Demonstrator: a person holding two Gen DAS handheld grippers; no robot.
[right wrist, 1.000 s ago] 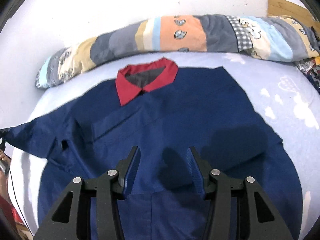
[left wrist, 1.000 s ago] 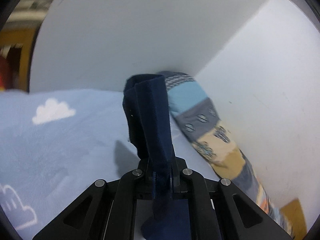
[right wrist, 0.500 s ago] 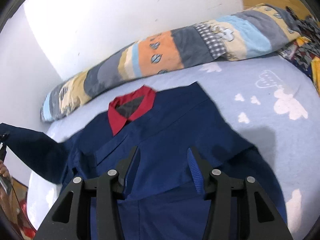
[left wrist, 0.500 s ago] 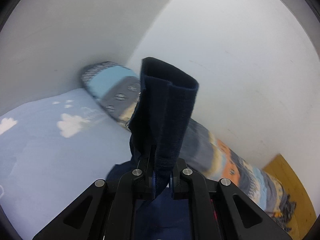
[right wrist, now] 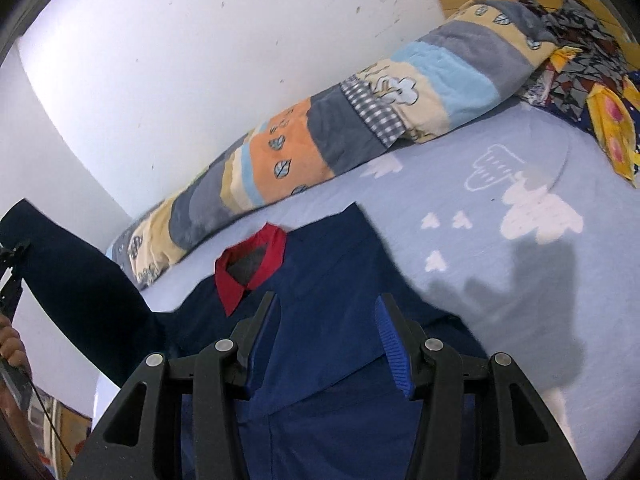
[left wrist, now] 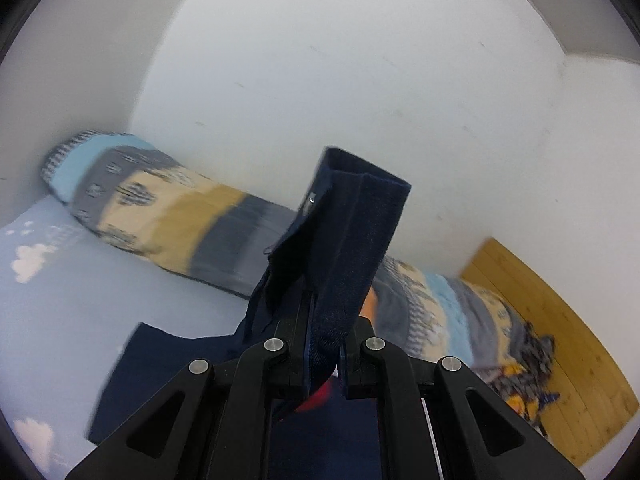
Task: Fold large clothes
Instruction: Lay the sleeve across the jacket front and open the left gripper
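Note:
A navy shirt [right wrist: 332, 300] with a red collar [right wrist: 256, 264] lies front-up on the light blue bed sheet [right wrist: 500, 288]. Its left sleeve [right wrist: 80, 280] is lifted off the bed and stretched up to the left edge of the right wrist view. My left gripper [left wrist: 324, 344] is shut on that sleeve's cuff [left wrist: 352, 232], which stands up between the jaws. A hand [right wrist: 10, 344] holds that gripper at the left edge. My right gripper [right wrist: 326, 320] hangs open above the shirt's chest, nothing between its fingers.
A long patchwork bolster [right wrist: 340, 124] lies along the white wall [right wrist: 180, 60] behind the shirt. A patterned cloth heap [right wrist: 588, 68] sits at the far right by a wooden headboard [left wrist: 560, 340]. Bare sheet lies right of the shirt.
The left gripper has lifted the sleeve off the bed and swung it up and toward the shirt's body. The right gripper has risen and rolled, staying open over the chest.

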